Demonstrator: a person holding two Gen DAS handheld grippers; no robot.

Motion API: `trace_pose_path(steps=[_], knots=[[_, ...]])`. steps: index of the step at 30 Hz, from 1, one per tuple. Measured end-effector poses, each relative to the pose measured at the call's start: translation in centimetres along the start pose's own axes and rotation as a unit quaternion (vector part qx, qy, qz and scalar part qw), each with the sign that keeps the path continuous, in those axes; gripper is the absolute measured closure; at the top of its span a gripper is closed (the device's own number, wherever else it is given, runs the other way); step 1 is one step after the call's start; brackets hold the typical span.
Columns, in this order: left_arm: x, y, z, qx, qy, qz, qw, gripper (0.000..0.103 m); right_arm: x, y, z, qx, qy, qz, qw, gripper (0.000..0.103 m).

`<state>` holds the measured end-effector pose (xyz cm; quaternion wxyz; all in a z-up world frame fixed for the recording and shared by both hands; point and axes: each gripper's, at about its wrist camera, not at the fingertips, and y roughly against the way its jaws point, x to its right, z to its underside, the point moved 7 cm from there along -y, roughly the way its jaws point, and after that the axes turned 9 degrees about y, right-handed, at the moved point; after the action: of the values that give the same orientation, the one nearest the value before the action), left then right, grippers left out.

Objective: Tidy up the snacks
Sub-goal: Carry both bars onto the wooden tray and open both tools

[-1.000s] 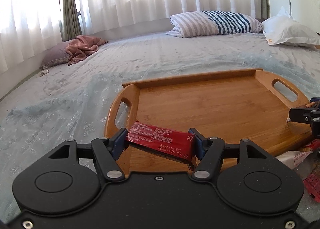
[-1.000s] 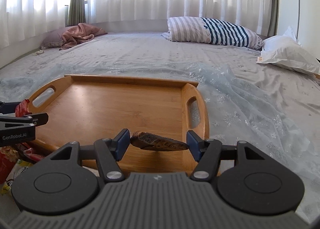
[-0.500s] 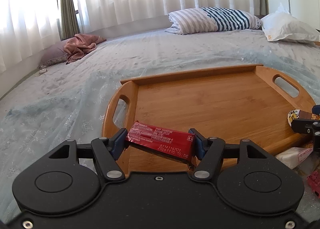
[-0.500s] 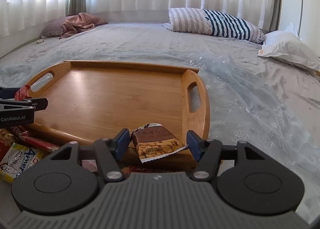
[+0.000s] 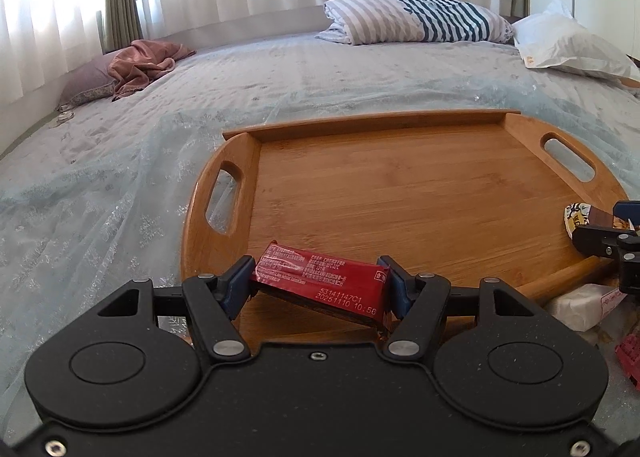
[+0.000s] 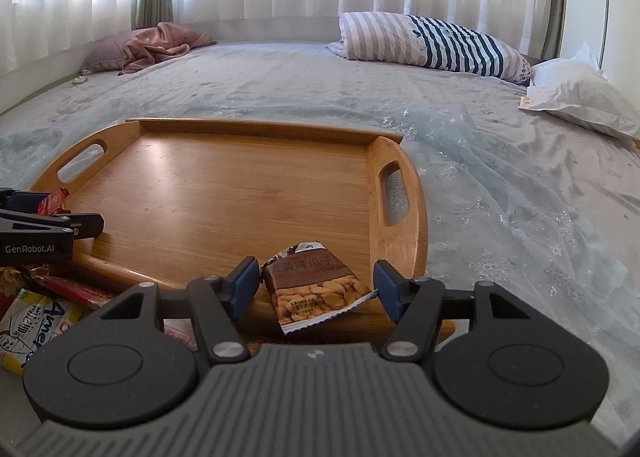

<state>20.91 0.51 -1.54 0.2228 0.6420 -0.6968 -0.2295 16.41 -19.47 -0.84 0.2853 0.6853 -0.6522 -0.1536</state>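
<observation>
A wooden tray (image 5: 400, 193) with cut-out handles lies on the bed; it also shows in the right wrist view (image 6: 224, 177). My left gripper (image 5: 316, 287) is shut on a red snack bar (image 5: 320, 283) and holds it over the tray's near left corner. My right gripper (image 6: 314, 287) is shut on a brown packet of seeds (image 6: 316, 287), held over the tray's near right corner. The packet (image 5: 580, 219) and right gripper show at the right edge of the left wrist view. The left gripper (image 6: 52, 227) shows at the left of the right wrist view.
Several loose snack packets (image 6: 36, 313) lie on the bed just in front of the tray, one white (image 5: 584, 303). A striped pillow (image 5: 416, 19), a white pillow (image 5: 572, 45) and a pink cloth (image 5: 140, 65) lie far back. Curtains line the back wall.
Both grippers have lifted and tilted a little, so the tray sits lower and farther ahead. The seed packet has swung from edge-on to face the right camera.
</observation>
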Motion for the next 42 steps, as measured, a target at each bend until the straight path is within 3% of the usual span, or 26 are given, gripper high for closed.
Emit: trace_pose_path(steps=[7, 9, 16, 20, 30, 42], knots=[[-0.5, -0.2, -0.1, -0.017, 0.018, 0.011, 0.9996, 0.037, -0.3, -0.1, -0.1, 0.001, 0.005, -0.003, 1.0, 0.036], [-0.7, -0.4, -0.2, -0.017, 0.015, 0.004, 0.9997, 0.028, -0.3, -0.1, -0.1, 0.001, 0.004, -0.003, 1.0, 0.036], [0.0, 0.0, 0.0, -0.008, -0.011, -0.01, 0.9999, 0.015, -0.3, -0.5, -0.1, 0.0, 0.002, 0.007, 1.0, 0.034], [0.3, 0.6, 0.0, -0.001, -0.018, -0.002, 0.9998, 0.006, 0.1, -0.7, -0.1, 0.002, -0.002, 0.025, 1.0, 0.026], [0.2, 1.8, -0.1, 0.004, -0.013, -0.003, 0.9999, 0.005, -0.1, -1.7, -0.6, 0.013, 0.011, 0.047, 0.999, 0.025], [-0.2, 3.6, 0.0, 0.012, -0.011, -0.014, 0.9998, 0.001, 0.0, 0.8, -2.0, 0.054, 0.007, 0.058, 0.997, 0.003]])
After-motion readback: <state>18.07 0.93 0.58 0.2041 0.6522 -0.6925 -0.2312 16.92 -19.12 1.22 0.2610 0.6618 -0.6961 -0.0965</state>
